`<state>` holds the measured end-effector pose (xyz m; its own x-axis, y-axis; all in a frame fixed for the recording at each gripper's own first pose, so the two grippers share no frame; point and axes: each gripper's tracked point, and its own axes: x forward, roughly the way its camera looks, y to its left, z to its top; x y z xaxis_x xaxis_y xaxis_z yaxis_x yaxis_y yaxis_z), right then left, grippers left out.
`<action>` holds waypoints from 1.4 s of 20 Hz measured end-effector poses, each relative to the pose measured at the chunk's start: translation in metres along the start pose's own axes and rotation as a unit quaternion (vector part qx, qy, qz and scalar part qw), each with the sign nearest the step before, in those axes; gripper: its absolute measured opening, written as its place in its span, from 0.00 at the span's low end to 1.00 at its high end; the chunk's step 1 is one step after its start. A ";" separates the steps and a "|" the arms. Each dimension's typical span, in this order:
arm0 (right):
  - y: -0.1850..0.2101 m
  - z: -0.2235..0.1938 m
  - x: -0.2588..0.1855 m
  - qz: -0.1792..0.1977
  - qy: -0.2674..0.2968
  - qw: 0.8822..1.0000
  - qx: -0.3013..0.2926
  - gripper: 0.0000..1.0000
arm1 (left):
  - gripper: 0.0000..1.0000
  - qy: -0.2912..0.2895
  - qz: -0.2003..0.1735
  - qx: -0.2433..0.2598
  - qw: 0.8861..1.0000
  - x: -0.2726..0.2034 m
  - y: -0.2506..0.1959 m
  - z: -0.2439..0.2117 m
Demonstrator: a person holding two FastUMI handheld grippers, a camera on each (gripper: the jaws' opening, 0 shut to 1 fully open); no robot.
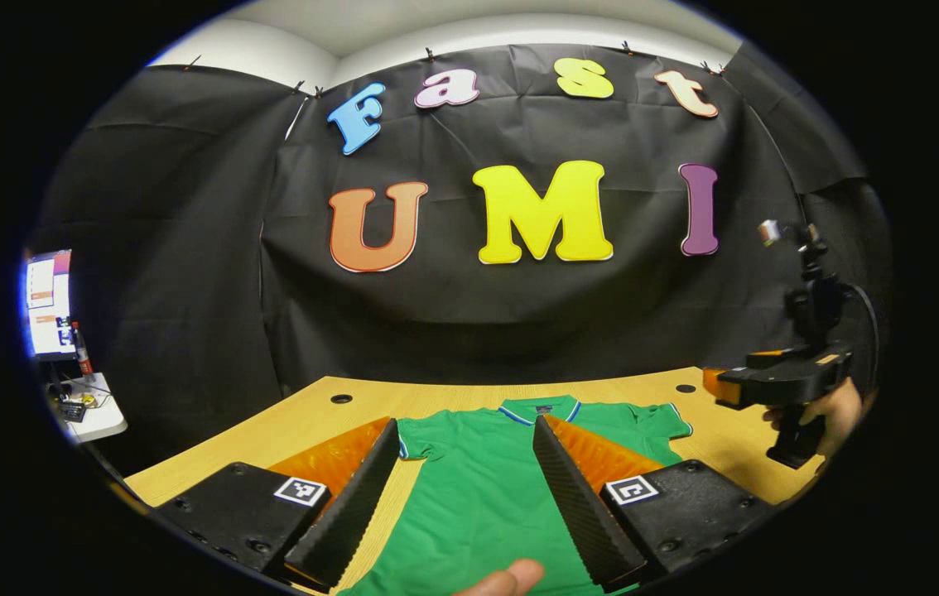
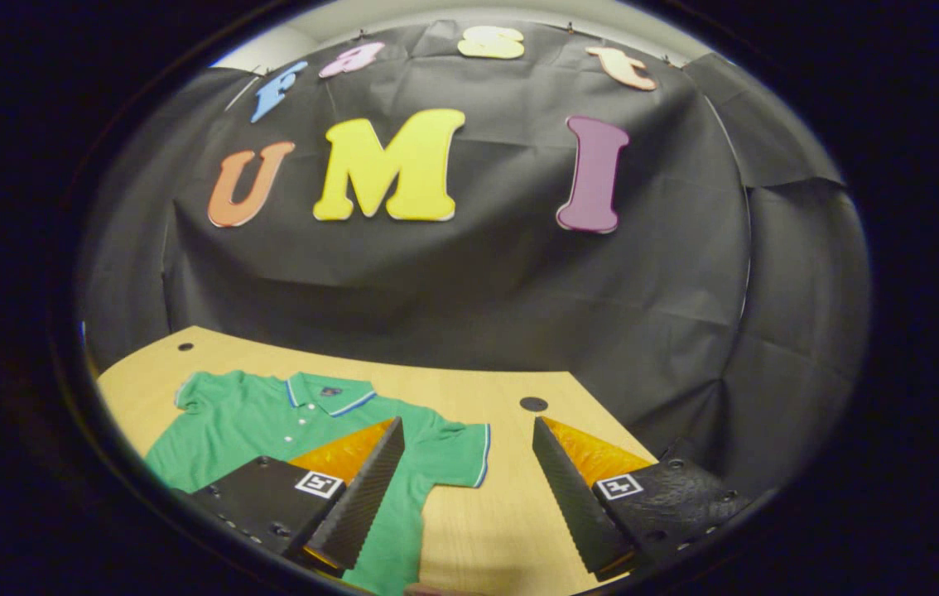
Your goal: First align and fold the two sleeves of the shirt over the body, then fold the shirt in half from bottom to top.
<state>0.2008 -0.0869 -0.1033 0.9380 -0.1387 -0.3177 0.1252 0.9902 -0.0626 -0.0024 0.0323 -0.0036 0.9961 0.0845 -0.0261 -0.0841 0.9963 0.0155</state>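
Note:
A green polo shirt (image 1: pixel 478 488) lies flat on the wooden table (image 1: pixel 312 418), collar (image 1: pixel 540 410) toward the wall, both short sleeves spread out. My left gripper (image 1: pixel 465 497) hovers open above the shirt's body, nothing between its fingers. In the right gripper view the shirt (image 2: pixel 271 422) lies to the left, its near sleeve (image 2: pixel 457 455) pointing right. My right gripper (image 2: pixel 465 505) is open over bare table beside that sleeve. In the left gripper view the right gripper (image 1: pixel 776 381) shows at the far right, held by a hand (image 1: pixel 834 410).
A black cloth wall (image 1: pixel 519 306) closes off the table's far side. Cable holes (image 1: pixel 341 399) (image 2: pixel 533 404) sit in the tabletop. A small side table (image 1: pixel 93 410) with a screen (image 1: pixel 50 302) stands at the far left. A fingertip (image 1: pixel 511 579) shows at the bottom edge.

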 end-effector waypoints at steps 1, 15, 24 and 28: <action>0.000 -0.009 0.019 -0.001 0.017 1.000 0.005 0.96 | 1.00 -0.001 0.003 0.000 1.000 0.001 0.002 0.000; -0.011 -0.101 0.131 0.011 0.175 0.982 0.076 0.66 | 1.00 0.031 0.026 -0.014 0.999 0.015 0.024 -0.017; 0.006 -0.072 0.130 0.018 0.132 0.991 -0.016 0.04 | 1.00 0.027 0.030 -0.011 0.999 0.016 0.028 -0.015; 0.034 -0.043 0.115 0.042 0.094 0.994 -0.046 0.04 | 1.00 0.036 0.034 -0.012 0.999 0.019 0.030 -0.019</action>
<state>0.2986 -0.0694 -0.1830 0.8658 -0.0658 -0.4961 0.0115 0.9937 -0.1119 0.0137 0.0637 -0.0228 0.9836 0.1519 -0.0973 -0.1530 0.9882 -0.0046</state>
